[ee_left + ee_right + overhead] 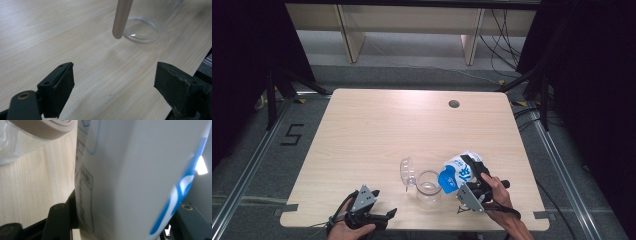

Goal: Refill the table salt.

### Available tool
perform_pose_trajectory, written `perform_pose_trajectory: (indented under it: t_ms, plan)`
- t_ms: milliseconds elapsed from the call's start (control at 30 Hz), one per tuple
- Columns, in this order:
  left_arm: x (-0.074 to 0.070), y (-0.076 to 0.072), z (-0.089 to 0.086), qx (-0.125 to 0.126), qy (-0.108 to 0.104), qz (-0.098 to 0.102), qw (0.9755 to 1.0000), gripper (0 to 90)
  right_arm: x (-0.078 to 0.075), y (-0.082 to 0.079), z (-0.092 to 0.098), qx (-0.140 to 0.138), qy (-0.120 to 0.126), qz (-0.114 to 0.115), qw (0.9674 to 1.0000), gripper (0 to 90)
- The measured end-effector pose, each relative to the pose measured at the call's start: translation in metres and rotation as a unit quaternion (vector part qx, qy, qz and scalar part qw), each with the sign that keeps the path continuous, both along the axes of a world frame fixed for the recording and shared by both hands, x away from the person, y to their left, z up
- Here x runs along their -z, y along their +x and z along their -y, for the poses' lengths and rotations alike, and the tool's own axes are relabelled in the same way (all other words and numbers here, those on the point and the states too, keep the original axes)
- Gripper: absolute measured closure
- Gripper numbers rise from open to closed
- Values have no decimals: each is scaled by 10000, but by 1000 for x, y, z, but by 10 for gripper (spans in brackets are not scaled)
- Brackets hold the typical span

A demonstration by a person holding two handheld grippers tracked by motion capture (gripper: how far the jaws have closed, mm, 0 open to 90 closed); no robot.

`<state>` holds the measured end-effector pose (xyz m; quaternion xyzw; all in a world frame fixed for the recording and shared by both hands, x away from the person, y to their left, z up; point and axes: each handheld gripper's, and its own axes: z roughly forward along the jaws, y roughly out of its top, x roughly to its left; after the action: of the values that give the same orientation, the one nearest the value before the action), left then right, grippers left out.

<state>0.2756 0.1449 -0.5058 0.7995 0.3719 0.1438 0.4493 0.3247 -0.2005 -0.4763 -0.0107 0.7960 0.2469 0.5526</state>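
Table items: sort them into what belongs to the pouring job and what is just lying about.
In the job:
- white and blue carton, clamped in the right gripper
- glass jar

Lying about:
- clear lid
- left gripper, open on the table

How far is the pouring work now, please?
Done: the lid lies off beside the glass jar. In hand: the right gripper holds the blue-and-white pouch tilted at the jar's mouth. Left: the jar looks empty; the left gripper waits open.
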Motion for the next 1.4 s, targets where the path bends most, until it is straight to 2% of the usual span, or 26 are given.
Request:
perform_pose_trajectory:
  t_ms: [100, 133, 167, 200, 233, 500, 533, 567, 600, 633, 667, 733, 800, 833, 900, 933, 1000, 1067, 1100, 1133, 1200, 1233, 1267, 1300, 1367, 1400]
  plan:
    - [0, 0, 0, 0, -2, -3, 10000, 157, 0, 0, -1, -32, -88, 49, 9999, 432]
    - [0, 0, 0, 4, 1, -3, 10000, 157, -3, 0, -1, -48, -305, 142, 9994, 432]
    - [0, 0, 0, -6, 6, -6, 10000, 157, -3, 0, -1, -53, -328, 176, 9993, 432]
    - [0, 0, 0, -2, 6, -7, 10000, 157, 1, 0, -1, -35, -76, 47, 10000, 432]
    - [0, 0, 0, 0, 9, -6, 10000, 157, 1, -1, -1, -18, -64, 54, 10000, 432]
    - [0, 0, 0, -1, 31, -29, 10000, 157, 1, 0, 0, -27, -236, 188, 9995, 434]
    - [0, 1, -1, -2, 155, -50, 9999, 157, 1, 0, 0, 0, -277, 194, 9994, 435]
    - [0, 0, -1, -22, 149, -31, 9999, 157, 2, 0, -1, 4, -213, 191, 9996, 435]
    - [-1, 0, -1, 4, 167, -6, 9999, 158, 1, 0, -1, -45, -347, 238, 9991, 435]
    - [0, 0, -1, -1, 146, -10, 9999, 158, -3, 0, -1, -84, -613, 359, 9974, 436]
    - [0, 0, 0, -21, 46, -20, 10000, 157, 1, 0, -1, -47, -346, 239, 9991, 437]
    - [-1, 0, -1, 14, 167, -5, 9999, 157, 3, -1, -3, -40, -245, 209, 9995, 437]
    - [-1, 1, -1, 15, 161, -8, 9999, 157, -2, -1, -3, -143, -600, 405, 9973, 437]
    - [0, 0, -1, -25, 96, -46, 9999, 157, 2, -1, -3, -80, -379, 313, 9988, 438]
    - [-1, 0, -1, -14, 184, -43, 9998, 157, 2, -1, -3, -54, -424, 350, 9985, 439]
    - [-1, 0, -2, 16, 197, -20, 9998, 157, 3, -1, -4, -72, -344, 289, 9990, 440]
    - [-1, 1, -1, 11, 144, -22, 9999, 157, 3, -1, -4, -67, -370, 313, 9988, 440]
    - [-1, 1, -1, 23, 199, -18, 9998, 157, 2, -1, -4, -61, -418, 332, 9986, 442]
    - [0, -1, 1, -44, 22, -59, 10000, 157, -1, -1, -4, -119, -655, 451, 9968, 443]
    - [0, 0, 1, -22, -13, -80, 10000, 157, -2, -1, -4, -122, -760, 518, 9957, 444]
    - [-1, 1, -2, 9, 151, -36, 9999, 158, -3, -1, -4, -140, -734, 659, 9950, 445]
    - [0, 0, 0, -23, -13, -76, 10000, 157, -3, -1, -4, -158, -789, 681, 9944, 444]
    - [0, 0, 0, -18, 12, -47, 10000, 157, -1, -1, -4, -130, -616, 628, 9960, 445]
    - [0, 0, 0, 17, 49, -13, 10000, 157, 0, -1, -4, -112, -589, 618, 9963, 445]
    - [-1, 0, 0, -9, 65, -26, 10000, 157, 0, -1, -4, -107, -635, 635, 9959, 446]
    - [-1, 0, 0, -9, 66, -22, 10000, 158, -4, -1, -4, -164, -870, 724, 9934, 446]
